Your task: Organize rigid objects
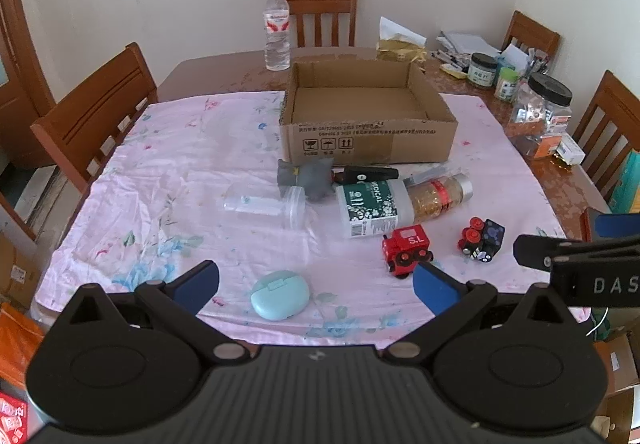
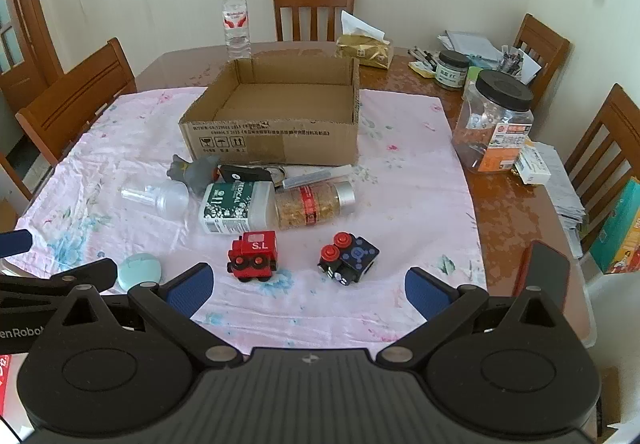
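Observation:
An open, empty cardboard box (image 1: 368,140) (image 2: 276,140) stands mid-table on a pink cloth. In front of it lie a grey toy (image 1: 308,178) (image 2: 196,172), a clear plastic bottle (image 1: 264,206) (image 2: 158,198), a white "Medical" bottle (image 1: 370,208) (image 2: 236,206), a gold-filled jar (image 1: 438,194) (image 2: 314,204), a black item (image 1: 370,174), a red toy train (image 1: 406,250) (image 2: 254,256), a black toy train (image 1: 482,240) (image 2: 348,258) and a mint case (image 1: 280,300) (image 2: 140,270). My left gripper (image 1: 316,284) is open above the mint case. My right gripper (image 2: 308,288) is open, just short of the trains.
A water bottle (image 1: 277,28) stands behind the box. Jars (image 2: 492,124), papers and pens crowd the table's right side on bare wood. Wooden chairs (image 1: 96,112) surround the table. The cloth's near edge lies just below both grippers.

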`<state>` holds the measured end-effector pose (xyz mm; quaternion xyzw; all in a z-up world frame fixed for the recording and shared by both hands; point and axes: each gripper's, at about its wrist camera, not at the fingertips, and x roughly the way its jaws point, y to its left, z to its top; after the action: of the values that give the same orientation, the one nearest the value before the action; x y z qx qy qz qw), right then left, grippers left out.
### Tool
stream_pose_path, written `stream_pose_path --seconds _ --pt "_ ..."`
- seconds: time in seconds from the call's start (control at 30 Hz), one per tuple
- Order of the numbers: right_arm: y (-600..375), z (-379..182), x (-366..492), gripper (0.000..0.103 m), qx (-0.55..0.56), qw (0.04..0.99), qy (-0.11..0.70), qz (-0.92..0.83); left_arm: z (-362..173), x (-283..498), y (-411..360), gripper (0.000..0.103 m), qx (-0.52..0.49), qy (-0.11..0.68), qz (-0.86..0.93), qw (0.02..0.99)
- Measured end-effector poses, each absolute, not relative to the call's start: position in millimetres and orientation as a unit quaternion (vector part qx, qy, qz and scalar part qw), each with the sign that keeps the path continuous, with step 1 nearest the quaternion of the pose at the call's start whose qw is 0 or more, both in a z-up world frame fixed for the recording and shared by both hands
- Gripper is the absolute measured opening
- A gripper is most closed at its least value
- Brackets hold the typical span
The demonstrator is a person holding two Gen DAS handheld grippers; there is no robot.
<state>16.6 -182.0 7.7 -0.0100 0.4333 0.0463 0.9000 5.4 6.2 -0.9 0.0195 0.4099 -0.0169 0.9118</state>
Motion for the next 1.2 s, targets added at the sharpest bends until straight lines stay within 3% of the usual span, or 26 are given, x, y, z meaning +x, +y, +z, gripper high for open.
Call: stream_pose_path --seconds 1.2 --pt "-173.5 -74.4 66.6 0.103 -0.003 0.865 0.492 0.103 -130.6 65.4 57.5 0.102 0.112 0.473 -0.022 0.874"
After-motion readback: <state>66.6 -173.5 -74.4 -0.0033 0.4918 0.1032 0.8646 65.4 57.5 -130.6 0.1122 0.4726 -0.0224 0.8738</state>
